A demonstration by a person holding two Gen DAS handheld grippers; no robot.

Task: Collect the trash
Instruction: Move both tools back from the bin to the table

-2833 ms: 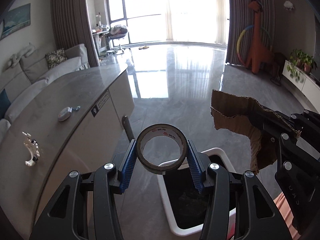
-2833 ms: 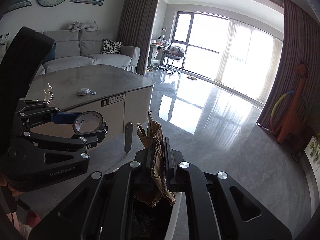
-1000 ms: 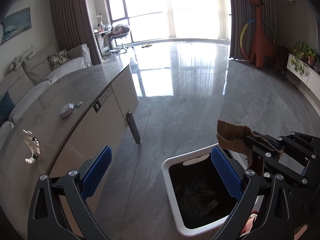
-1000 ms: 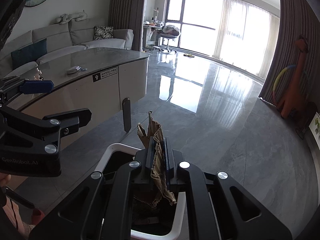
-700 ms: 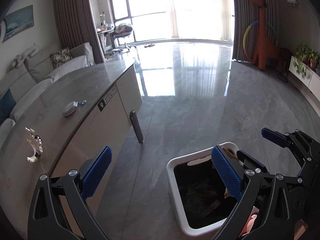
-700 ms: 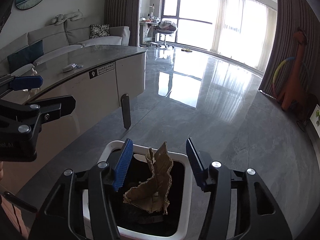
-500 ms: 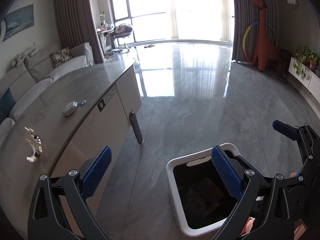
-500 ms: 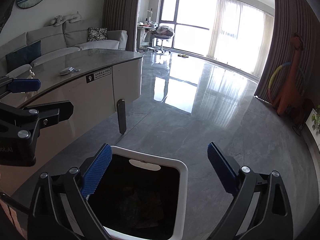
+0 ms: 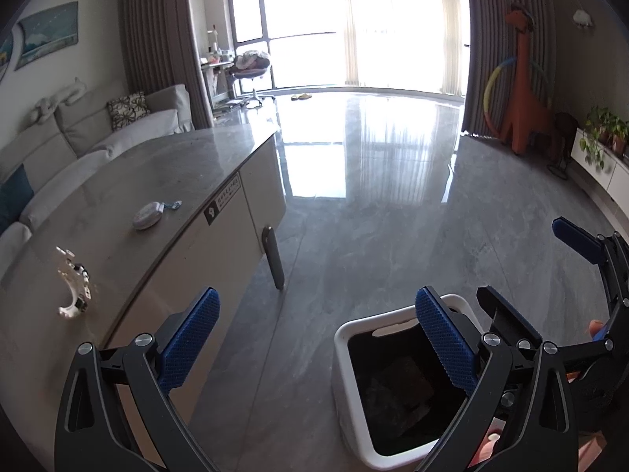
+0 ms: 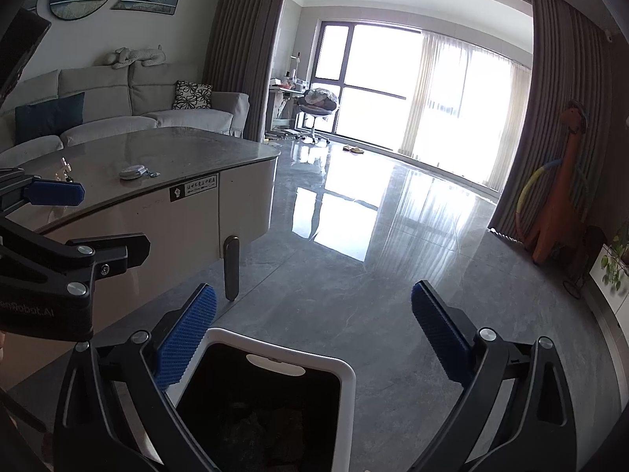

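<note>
A white trash bin (image 9: 341,340) stands on the grey floor beside the table, with dark trash and a brown cardboard piece (image 9: 407,383) lying inside. My left gripper (image 9: 316,338) hangs open and empty above the bin's left edge. My right gripper (image 10: 312,334) is open wide over the bin (image 10: 283,344), nothing between its blue pads. In the left wrist view the right gripper (image 9: 550,275) shows at the right edge. In the right wrist view the left gripper (image 10: 90,220) shows at the left edge.
A marble-topped table (image 9: 137,181) stands to the left, bearing a small white round case (image 9: 145,210) and a white plastic piece (image 9: 72,295). Its dark leg (image 9: 273,259) stands near the bin. Sofa behind; orange dinosaur toy (image 9: 525,90) and plants at the right.
The left gripper let go of the tape roll earlier. The right gripper opened and the cardboard fell into the bin. The right gripper then lifted and tilted up a little.
</note>
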